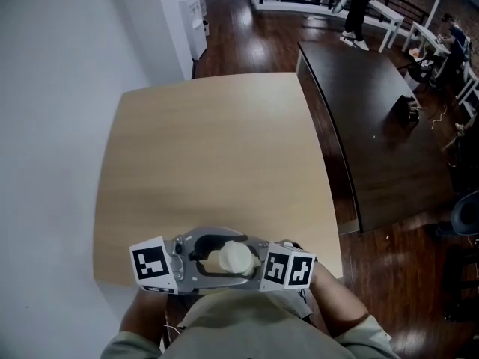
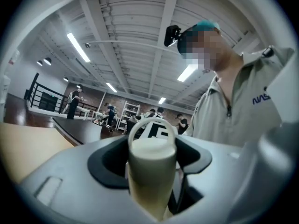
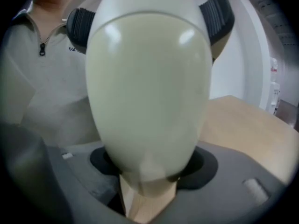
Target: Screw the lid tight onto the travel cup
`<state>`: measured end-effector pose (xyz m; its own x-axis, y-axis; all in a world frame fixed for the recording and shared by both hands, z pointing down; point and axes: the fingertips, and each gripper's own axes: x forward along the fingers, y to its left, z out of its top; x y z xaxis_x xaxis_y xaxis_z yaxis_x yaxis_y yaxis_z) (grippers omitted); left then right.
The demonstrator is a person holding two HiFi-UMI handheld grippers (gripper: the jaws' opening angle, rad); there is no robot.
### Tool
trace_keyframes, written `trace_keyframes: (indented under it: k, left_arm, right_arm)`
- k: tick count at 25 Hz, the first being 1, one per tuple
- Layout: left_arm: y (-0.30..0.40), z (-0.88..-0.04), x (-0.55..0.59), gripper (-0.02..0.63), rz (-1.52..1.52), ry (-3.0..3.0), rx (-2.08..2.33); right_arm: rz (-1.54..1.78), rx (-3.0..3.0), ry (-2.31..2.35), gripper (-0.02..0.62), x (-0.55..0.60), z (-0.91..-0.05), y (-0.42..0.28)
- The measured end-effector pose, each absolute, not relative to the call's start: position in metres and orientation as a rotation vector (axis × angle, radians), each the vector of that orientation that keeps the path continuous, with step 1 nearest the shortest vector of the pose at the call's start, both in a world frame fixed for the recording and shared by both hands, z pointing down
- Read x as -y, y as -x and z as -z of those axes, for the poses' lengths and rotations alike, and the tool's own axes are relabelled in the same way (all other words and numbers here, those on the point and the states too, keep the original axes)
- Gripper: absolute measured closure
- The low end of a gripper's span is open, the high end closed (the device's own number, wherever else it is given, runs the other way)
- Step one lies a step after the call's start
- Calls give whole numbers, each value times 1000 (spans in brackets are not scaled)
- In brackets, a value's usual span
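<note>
A cream travel cup point(image 1: 228, 260) sits between my two grippers, close to my body at the table's near edge. In the left gripper view the cup point(image 2: 150, 171) stands upright in the dark hollow of the grey jaws, its lid's loop point(image 2: 152, 124) on top. My left gripper point(image 2: 152, 181) is shut on it. In the right gripper view the cup point(image 3: 148, 92) fills the middle. Two black ribbed pads point(image 3: 80, 24) press on its paler upper part, so my right gripper point(image 3: 148, 20) is shut on it. From the head view, the left gripper point(image 1: 187, 262) and right gripper point(image 1: 262, 264) flank the cup.
The light wooden table point(image 1: 209, 155) stretches away from me, with a white wall at the left. To the right are a dark platform point(image 1: 367, 103) and dark wooden floor. People stand at white tables point(image 1: 359, 6) far back. My torso point(image 2: 238, 111) is right behind the cup.
</note>
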<state>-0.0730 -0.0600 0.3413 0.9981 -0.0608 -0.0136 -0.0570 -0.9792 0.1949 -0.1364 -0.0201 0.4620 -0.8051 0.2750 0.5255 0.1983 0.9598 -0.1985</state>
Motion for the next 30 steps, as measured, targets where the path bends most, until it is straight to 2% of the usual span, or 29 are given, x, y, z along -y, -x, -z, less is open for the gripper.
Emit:
trace_keyframes:
  k: [2,5,9,15,17,23,30]
  left_arm:
    - [72,-349,69,300,34,-2927,149]
    - [78,-365,86,236,46,-2868,323]
    - [98,-389,107,235,101,-2737,586]
    - [117,-437,108,376,166,-2471,824]
    - [116,-449,101,383,173,-2408,865]
    - [111,-479,88,477,180,-2258,977]
    - [97,-482,89,513,210,-2211,1058]
  right_arm:
    - [-185,2586,282,295,30,-466,137]
    - [-156,2704,51,295,61,-478,139]
    - [-34,2738,-340,295,112,-506,124]
    - [-29,2673,-620,295,150,-574,98]
    - [-26,2653,-661,295,155,-591,90]
    - [-26,2636,-700,295,167,-618,79]
    - [-81,2627,-690,295,167,-639,72]
